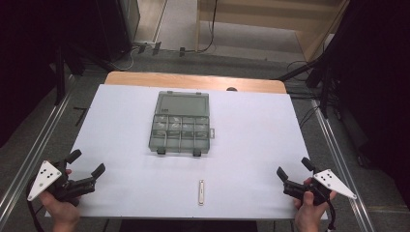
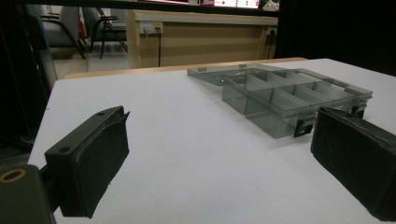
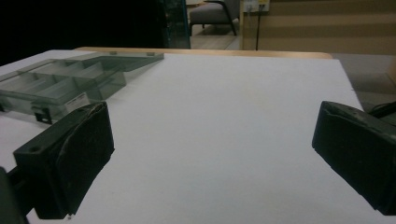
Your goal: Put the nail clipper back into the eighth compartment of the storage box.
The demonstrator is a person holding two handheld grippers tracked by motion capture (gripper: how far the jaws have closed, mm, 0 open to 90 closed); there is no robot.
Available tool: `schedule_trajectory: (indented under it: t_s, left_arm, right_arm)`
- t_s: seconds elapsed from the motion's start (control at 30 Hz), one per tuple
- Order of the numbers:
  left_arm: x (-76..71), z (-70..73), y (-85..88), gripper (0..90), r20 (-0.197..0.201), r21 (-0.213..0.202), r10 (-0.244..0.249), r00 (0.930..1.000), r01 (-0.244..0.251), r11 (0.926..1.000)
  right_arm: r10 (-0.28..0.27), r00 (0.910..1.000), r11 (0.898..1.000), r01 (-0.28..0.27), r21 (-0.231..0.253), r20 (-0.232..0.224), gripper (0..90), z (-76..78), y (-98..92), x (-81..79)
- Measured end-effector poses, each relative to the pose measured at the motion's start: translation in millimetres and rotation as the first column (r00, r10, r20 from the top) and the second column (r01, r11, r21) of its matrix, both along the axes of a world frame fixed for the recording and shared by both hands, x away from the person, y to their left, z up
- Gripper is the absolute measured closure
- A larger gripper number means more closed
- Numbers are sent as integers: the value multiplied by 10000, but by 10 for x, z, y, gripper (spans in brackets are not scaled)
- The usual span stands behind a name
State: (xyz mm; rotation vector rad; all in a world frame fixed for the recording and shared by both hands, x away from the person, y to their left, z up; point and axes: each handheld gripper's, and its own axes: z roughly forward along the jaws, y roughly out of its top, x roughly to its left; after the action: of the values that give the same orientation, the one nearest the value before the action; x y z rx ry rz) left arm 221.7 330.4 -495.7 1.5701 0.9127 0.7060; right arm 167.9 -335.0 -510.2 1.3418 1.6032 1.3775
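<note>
table: white top [image 1: 251, 140], wooden edge showing at the far side
box: clear grey plastic organizer box [image 1: 181, 126] lying open mid-table, slightly toward the far side; lid folded flat away from the person, divided tray nearer them, two dark latches on the near edge. compartments look empty as far as I can tell
box, left gripper view: organizer box [image 2: 285, 95] sits ahead and to the right, dividers visible
box, right gripper view: organizer box [image 3: 60, 81] ahead on the left
small part: thin pale strip [image 1: 201, 192] flat on the table near the front edge, well apart from the box, roughly in line with it. can't tell what it is
left gripper: [image 1: 87, 162] held at the front-left corner, jaws wide apart, holding nothing, aimed toward the box
right gripper: [image 1: 294, 167] held at the front-right corner, jaws apart, nothing between them
hands: one on each gripper, at the bottom edge
</note>
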Motion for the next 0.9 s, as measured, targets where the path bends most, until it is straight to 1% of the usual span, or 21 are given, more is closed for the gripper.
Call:
schedule_trajectory:
  t_s: [0.07,0.1,0.13,0.2,0.27,0.3,0.33,0.4,0.43,0.47,0.5,0.57,0.6,0.63,0.7,0.73,0.77,0.8,0.83,0.87,0.9]
  left_arm:
    - [9,-5,-7,41,-39,-5,-24,10000,24,10000]
    - [9,-5,-7,41,-39,-5,-24,10000,24,10000]
    - [9,-5,-7,40,-29,25,-35,10000,35,10000]
    - [5,-6,-15,41,-52,58,-105,9999,106,9999]
    - [7,-9,-18,40,-61,65,-106,9999,106,9999]
    - [8,-10,-21,40,-70,71,-112,9999,113,9999]
    - [9,-13,-23,40,-73,88,-122,9999,123,9999]
    - [18,-20,-30,40,-92,119,-122,9999,123,9999]
    - [25,-24,-36,41,-111,146,-47,9999,48,9999]
    - [25,-24,-36,40,-111,146,-47,9999,48,9999]
    - [39,-31,-47,41,-161,220,67,9998,-63,9997]
    - [37,-32,-54,41,-148,267,123,9998,-119,9996]
    - [35,-35,-63,41,-118,279,145,9998,-141,9995]
    - [34,-36,-66,41,-113,354,205,9997,-201,9992]
    - [40,-36,-68,41,-160,332,248,9996,-242,9992]
    - [40,-36,-68,41,-160,332,248,9996,-242,9992]
    - [41,-35,-68,41,-186,327,266,9995,-260,9991]
    - [44,-32,-70,41,-177,347,172,9997,-166,9993]
    - [44,-32,-70,41,-177,347,172,9997,-166,9993]
    - [47,-33,-74,41,-198,352,154,9997,-147,9993]
    - [51,-32,-78,41,-237,400,163,9996,-153,9991]
  right_arm:
    - [461,9989,9988,-462,157,44,13,26,21,2]
    - [734,9973,9970,-736,254,79,63,48,42,7]
    - [786,9969,9966,-787,254,81,133,66,64,7]
    - [1133,9934,9934,-1136,165,156,147,119,128,12]
    - [1339,9910,9909,-1339,120,70,236,183,205,25]
    - [1625,9867,9867,-1626,84,71,298,215,247,29]
    - [1832,9831,9831,-1832,-23,28,362,247,296,31]
    - [2077,9780,9776,-2082,-324,-185,416,310,400,53]
    - [2220,9748,9740,-2228,-404,-237,487,338,452,59]
    - [2278,9734,9718,-2289,-562,-249,532,366,504,64]
    - [2445,9692,9670,-2459,-662,-282,586,393,551,75]
    - [2994,9533,9499,-3016,-817,-390,662,439,636,105]
    - [2994,9533,9499,-3016,-817,-390,662,439,636,105]
    - [3467,9356,9292,-3522,-1115,-664,732,480,750,136]
    - [3905,9162,9085,-3992,-1236,-897,777,505,838,172]
    - [3905,9162,9085,-3992,-1236,-897,777,505,838,172]
    - [4251,8979,8889,-4379,-1343,-1139,809,538,951,209]
    - [4360,8921,8822,-4497,-1394,-1185,826,549,987,219]
    - [4539,8823,8697,-4691,-1536,-1248,835,563,1047,238]
    - [4539,8823,8697,-4691,-1536,-1248,835,563,1047,238]
    - [4712,8704,8548,-4906,-1694,-1427,856,578,1131,265]
